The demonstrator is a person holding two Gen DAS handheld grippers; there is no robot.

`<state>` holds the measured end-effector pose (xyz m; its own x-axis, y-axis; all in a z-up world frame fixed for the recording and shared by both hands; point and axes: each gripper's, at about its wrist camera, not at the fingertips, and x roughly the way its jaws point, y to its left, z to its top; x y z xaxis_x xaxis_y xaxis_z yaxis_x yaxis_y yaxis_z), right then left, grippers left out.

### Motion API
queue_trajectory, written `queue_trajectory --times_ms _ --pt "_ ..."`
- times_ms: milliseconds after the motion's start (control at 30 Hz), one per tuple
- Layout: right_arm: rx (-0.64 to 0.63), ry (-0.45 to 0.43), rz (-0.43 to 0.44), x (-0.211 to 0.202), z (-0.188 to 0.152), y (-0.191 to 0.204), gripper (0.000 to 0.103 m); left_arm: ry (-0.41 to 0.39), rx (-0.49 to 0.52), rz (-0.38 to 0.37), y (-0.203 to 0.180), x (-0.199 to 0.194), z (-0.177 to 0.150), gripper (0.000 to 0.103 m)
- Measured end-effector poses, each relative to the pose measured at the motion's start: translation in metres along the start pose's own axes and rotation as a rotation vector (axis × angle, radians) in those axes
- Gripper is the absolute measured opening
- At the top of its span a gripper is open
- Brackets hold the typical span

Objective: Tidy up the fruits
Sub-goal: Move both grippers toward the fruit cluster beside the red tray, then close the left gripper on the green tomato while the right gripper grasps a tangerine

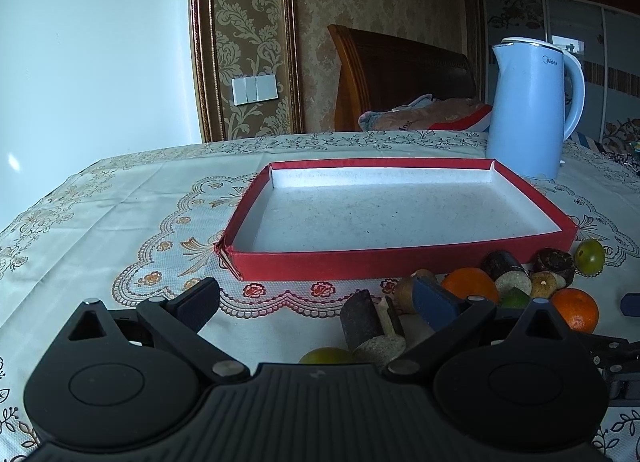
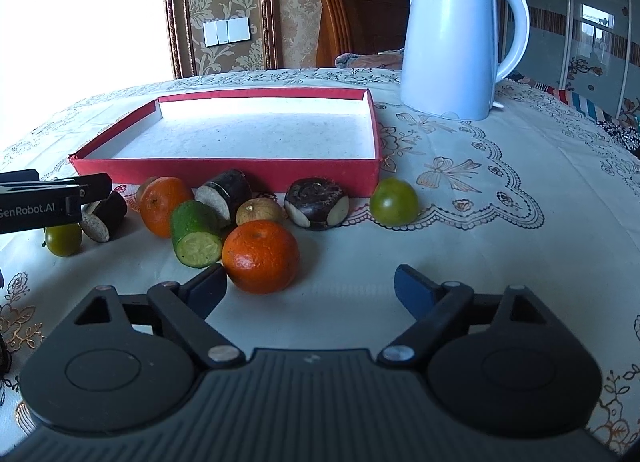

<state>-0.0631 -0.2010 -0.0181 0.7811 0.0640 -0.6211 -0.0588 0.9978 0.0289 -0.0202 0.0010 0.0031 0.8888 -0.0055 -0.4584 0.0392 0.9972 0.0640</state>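
Observation:
A shallow red box (image 1: 400,262) (image 2: 224,169) with a white floor lies empty on the tablecloth. In front of it sits a cluster of fruit: two oranges (image 2: 260,256) (image 2: 164,203), a cut green piece (image 2: 196,234), dark cut cylinders (image 2: 228,193) (image 2: 104,217), a dark round fruit (image 2: 316,201) and two green round fruits (image 2: 394,201) (image 2: 62,240). My right gripper (image 2: 312,290) is open, with the near orange just ahead of its left finger. My left gripper (image 1: 316,302) is open over a dark cylinder (image 1: 368,326), without touching it.
A pale blue electric kettle (image 1: 528,113) (image 2: 452,45) stands behind the box's right corner. The table has a patterned cloth (image 2: 460,181) and bare cloth stretches to the right of the fruit. A wooden headboard (image 1: 400,73) and bedding lie beyond the far edge.

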Motion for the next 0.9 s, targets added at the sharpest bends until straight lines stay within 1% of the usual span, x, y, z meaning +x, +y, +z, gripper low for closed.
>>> queue_trajectory --times_ms 133,367,467,733,833,900 --pt "-0.007 0.0 -0.001 0.0 0.0 0.001 0.089 0.0 0.001 0.001 -0.001 0.0 0.0 0.103" --pt "0.011 -0.003 0.017 0.001 0.003 0.0 0.083 0.0 -0.001 0.001 -0.001 0.0 0.0 0.103" --pt "0.012 0.007 0.024 0.005 0.004 0.001 0.083 0.004 -0.003 0.002 0.0 0.001 0.0 0.103" --pt "0.019 0.009 0.04 0.011 0.008 0.004 0.077 0.004 -0.01 0.007 0.001 0.0 0.001 0.103" --pt "0.02 0.009 0.044 0.013 0.009 0.004 0.076 -0.01 -0.02 0.031 0.005 -0.004 0.001 0.103" --pt "0.025 0.006 0.052 0.013 0.01 0.003 0.076 -0.014 -0.021 0.028 0.014 -0.011 0.002 0.103"
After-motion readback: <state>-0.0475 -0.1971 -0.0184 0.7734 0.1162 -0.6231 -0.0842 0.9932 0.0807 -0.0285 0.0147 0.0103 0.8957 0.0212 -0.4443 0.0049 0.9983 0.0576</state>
